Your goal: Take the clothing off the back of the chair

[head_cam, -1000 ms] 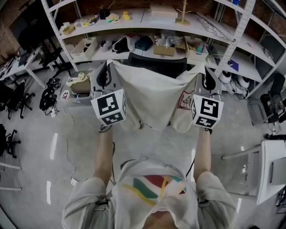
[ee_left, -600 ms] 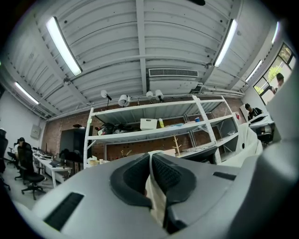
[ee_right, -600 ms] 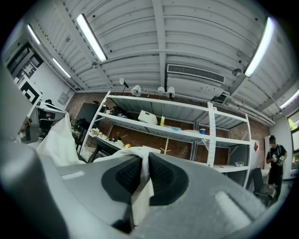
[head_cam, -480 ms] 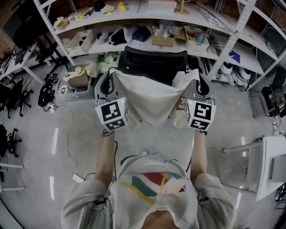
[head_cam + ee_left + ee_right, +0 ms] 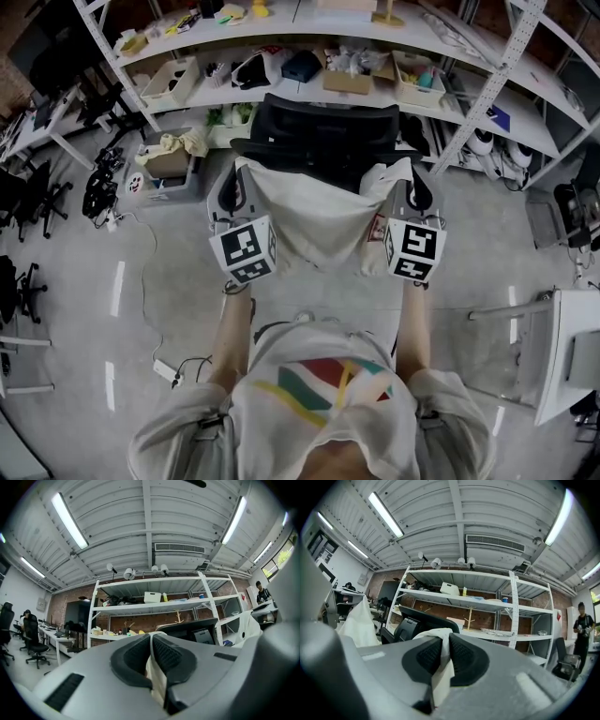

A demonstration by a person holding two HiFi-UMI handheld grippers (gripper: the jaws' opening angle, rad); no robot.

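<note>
A cream-white piece of clothing (image 5: 314, 220) hangs stretched between two hand-held tongs, sagging in the middle like a hammock. It sits on the person's side of a black office chair (image 5: 323, 131), its upper edge level with the chair's backrest; whether the cloth touches the chair cannot be told.

The left tongs (image 5: 234, 178) are clamped on the garment's left top corner. In the left gripper view, a fold of pale fabric is squeezed between the black ribbed pads (image 5: 166, 654). The right tongs (image 5: 409, 180) are clamped on the right top corner, with a white bunch of cloth poking out above the closed jaws in the right gripper view. A small red-printed tag (image 5: 379, 219) shows on the garment near the right tongs.

Behind the chair stands a long white shelving unit (image 5: 487, 80) crowded with boxes, bins and bags. A grey crate with crumpled cloth (image 5: 171, 155) rests on the floor to the left, near a trailing cable (image 5: 143, 281). A white counter (image 5: 570, 349) stands at the far right.
</note>
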